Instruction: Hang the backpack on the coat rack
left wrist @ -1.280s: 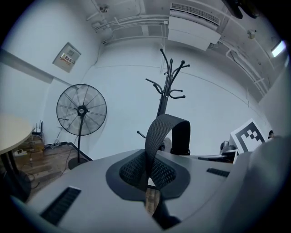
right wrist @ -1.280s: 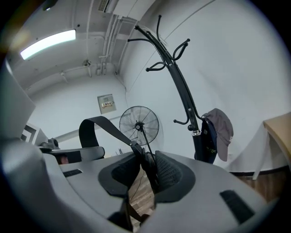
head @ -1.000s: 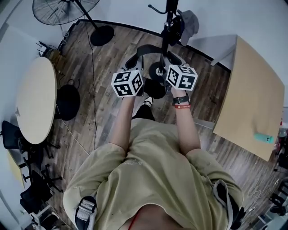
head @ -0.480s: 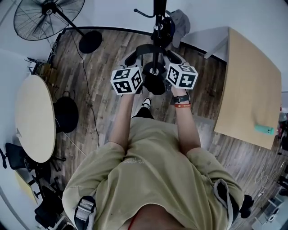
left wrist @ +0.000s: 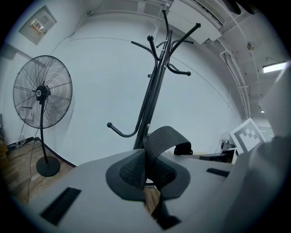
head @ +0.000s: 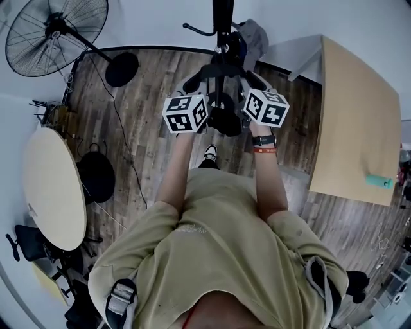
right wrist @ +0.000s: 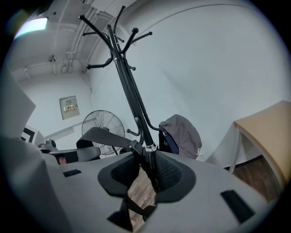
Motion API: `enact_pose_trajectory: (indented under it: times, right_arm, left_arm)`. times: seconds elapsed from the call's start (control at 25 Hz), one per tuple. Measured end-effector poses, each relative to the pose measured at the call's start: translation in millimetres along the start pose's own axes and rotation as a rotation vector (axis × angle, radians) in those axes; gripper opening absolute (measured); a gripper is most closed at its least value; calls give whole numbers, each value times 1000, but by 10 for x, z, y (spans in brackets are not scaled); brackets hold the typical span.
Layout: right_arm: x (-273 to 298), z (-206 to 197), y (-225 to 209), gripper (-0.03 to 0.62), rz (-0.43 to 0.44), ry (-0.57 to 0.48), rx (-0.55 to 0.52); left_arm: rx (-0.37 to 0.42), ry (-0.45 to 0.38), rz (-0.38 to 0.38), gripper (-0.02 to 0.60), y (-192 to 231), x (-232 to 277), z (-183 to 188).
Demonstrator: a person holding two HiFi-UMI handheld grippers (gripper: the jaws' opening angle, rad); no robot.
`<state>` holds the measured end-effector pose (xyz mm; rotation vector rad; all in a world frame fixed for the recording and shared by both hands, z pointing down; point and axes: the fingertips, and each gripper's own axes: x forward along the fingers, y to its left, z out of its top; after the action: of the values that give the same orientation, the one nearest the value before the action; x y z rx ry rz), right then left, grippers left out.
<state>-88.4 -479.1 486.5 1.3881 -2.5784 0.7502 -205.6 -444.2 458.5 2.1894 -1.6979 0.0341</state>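
Observation:
The black coat rack (head: 223,19) stands just ahead of me, its pole and hooks rising in the left gripper view (left wrist: 152,91) and the right gripper view (right wrist: 129,91). The black backpack (head: 225,121) hangs below my hands, and its top strap (head: 218,68) arcs between the two grippers close to the pole. My left gripper (head: 196,82) is shut on one end of the webbing strap (left wrist: 163,141). My right gripper (head: 252,80) is shut on the other end of the strap (right wrist: 107,136), by its buckle.
A grey bag (right wrist: 182,134) hangs low on the rack's far side (head: 253,32). A standing fan (head: 54,29) is at the far left, a round table (head: 54,186) at the left, and a wooden table (head: 359,122) with a teal object (head: 377,182) at the right.
Both grippers have carried the backpack forward toward the coat rack. The strap now sits close against the pole.

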Motion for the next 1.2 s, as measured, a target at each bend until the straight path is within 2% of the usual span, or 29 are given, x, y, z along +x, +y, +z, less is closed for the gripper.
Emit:
enact_pose_trajectory:
  times: [0.68,1.2]
  right_arm:
    - [588,116,-212,120,-54,25,38]
    - [778,-208,-294,124,-70,107,52]
  left_arm:
    - [-4,52,-49,25,320,668,104]
    - [-35,148,-48,25,486,816,-299]
